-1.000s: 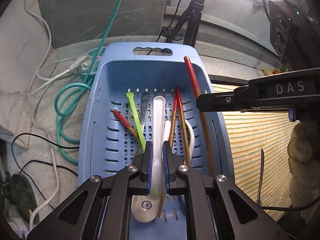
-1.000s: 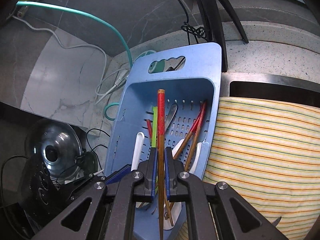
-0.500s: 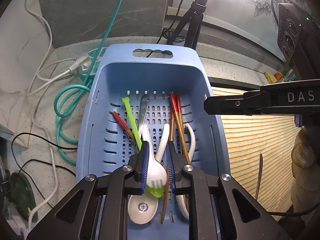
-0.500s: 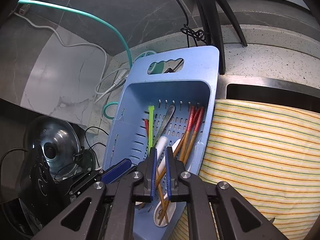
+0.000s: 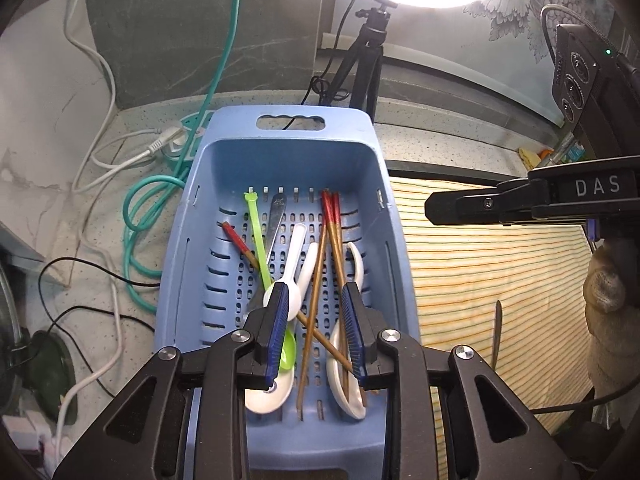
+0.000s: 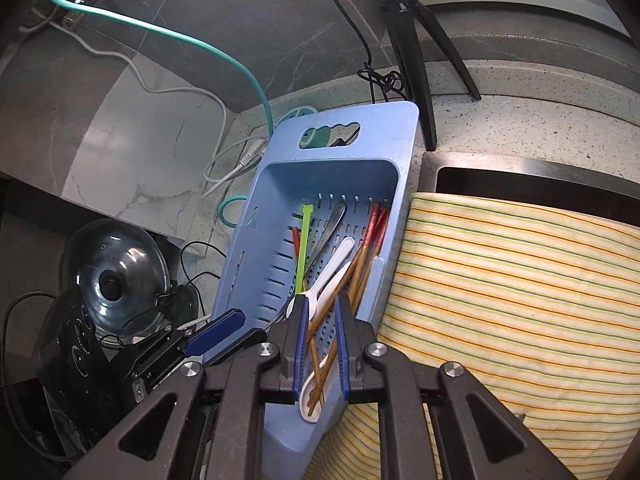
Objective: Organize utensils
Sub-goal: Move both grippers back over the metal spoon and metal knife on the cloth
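A blue slotted basket (image 5: 288, 160) (image 6: 352, 152) holds white spoons (image 5: 294, 256), a green spoon (image 5: 256, 232), a metal spoon handle (image 5: 278, 208) and red-tipped wooden chopsticks (image 5: 332, 220) (image 6: 374, 228). My left gripper (image 5: 314, 308) hovers open and empty over the basket's near end. My right gripper (image 6: 322, 316) is open and empty above the basket's near right side; it also shows in the left wrist view (image 5: 460, 206) from the side. A metal utensil (image 5: 496, 332) lies on the striped cloth.
A yellow striped cloth (image 6: 520, 288) covers the sink area right of the basket. Green and white cables (image 5: 140, 208) lie left of it. A tripod (image 5: 368, 52) stands behind. A glass pot lid (image 6: 116, 280) sits at the left.
My left gripper opened and let a white spoon drop into the basket. My right gripper opened and let a red-tipped chopstick drop in. Both pulled back a little.
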The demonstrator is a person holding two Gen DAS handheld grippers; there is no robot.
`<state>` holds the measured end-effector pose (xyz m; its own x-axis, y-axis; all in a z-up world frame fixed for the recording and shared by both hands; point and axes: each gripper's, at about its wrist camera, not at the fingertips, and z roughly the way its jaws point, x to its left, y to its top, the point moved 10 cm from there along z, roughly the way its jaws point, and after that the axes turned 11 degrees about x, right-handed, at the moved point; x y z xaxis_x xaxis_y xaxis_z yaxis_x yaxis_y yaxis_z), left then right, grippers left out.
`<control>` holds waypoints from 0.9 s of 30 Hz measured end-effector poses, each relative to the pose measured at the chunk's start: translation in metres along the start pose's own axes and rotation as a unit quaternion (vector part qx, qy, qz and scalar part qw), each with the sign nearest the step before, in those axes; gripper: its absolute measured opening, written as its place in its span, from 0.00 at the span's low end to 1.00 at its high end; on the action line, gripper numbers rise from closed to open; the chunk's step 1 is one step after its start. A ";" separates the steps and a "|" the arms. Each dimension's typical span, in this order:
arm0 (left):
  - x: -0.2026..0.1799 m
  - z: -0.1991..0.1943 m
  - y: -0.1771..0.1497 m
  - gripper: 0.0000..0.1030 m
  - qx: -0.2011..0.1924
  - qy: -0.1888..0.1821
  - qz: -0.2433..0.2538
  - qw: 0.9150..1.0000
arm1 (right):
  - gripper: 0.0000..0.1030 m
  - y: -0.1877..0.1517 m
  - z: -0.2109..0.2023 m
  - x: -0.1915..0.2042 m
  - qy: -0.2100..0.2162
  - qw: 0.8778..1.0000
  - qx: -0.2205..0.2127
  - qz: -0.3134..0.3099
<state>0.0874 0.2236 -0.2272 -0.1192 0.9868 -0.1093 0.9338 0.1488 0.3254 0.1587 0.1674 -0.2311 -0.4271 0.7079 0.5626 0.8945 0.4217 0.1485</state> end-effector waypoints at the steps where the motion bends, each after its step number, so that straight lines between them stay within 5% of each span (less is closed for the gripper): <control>1: -0.002 -0.004 -0.002 0.25 -0.003 0.000 0.001 1.000 | 0.12 -0.002 -0.004 -0.001 0.003 1.000 0.000 -0.001; 7: -0.023 -0.022 -0.015 0.35 -0.016 -0.003 0.011 1.000 | 0.21 -0.017 -0.027 -0.008 0.006 1.000 -0.006 -0.013; 27: -0.130 -0.017 -0.099 0.35 -0.003 -0.027 0.064 0.998 | 0.21 -0.108 -0.022 -0.086 0.004 0.998 0.065 0.007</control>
<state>0.0045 0.0813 -0.2294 0.0200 0.9930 -0.1167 0.9382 0.0217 0.3455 0.1017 0.0484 -0.2771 -0.4131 0.7102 0.5700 0.8753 0.4824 0.0333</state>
